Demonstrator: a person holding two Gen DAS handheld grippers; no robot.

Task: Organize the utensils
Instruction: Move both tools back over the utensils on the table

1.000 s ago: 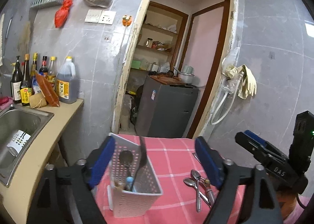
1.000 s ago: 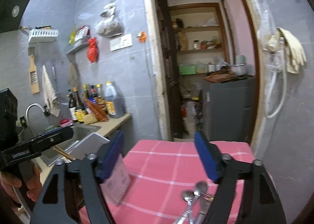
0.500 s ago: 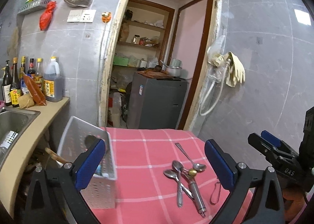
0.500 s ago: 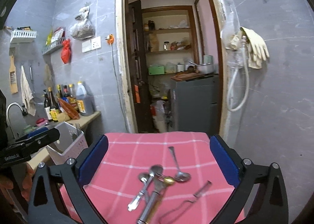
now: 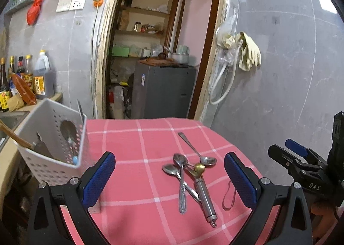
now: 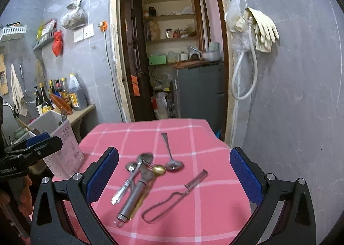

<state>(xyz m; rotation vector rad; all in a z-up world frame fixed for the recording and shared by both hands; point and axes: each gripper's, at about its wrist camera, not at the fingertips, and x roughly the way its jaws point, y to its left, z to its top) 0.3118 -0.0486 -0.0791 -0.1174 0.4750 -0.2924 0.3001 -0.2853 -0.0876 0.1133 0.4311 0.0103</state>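
A pink checked cloth [image 5: 133, 152] covers the table in the lower middle of both views. The left gripper [image 5: 169, 175] sits at the bottom of its own view with its blue pads [image 5: 97, 179] spread wide apart. Nothing is between them. The right gripper [image 6: 174, 177] is at the bottom of its view, and its blue pads [image 6: 102, 175] are spread wide too, with nothing held.

The spoons [image 5: 181, 169] lie in a small pile on the cloth, right of middle in the left view. A shiny metal tool [image 5: 204, 195] with a gold knob lies across them. One more spoon [image 5: 196, 150] lies just behind the pile, its bowl near the gold knob. A thin wire tool [image 6: 174, 197] lies on the cloth just right of the pile in the right view.

A white basket [image 5: 53, 159] with holes stands on the left side of the cloth. It already holds a spoon and some other things, but I cannot tell what they all are.

Bottles [image 5: 42, 77] stand on a counter at the far left. Yellow gloves [image 5: 249, 51] hang on the grey wall at upper right. An open doorway in the upper middle shows shelves [image 5: 142, 32] and a grey cabinet [image 5: 163, 90].
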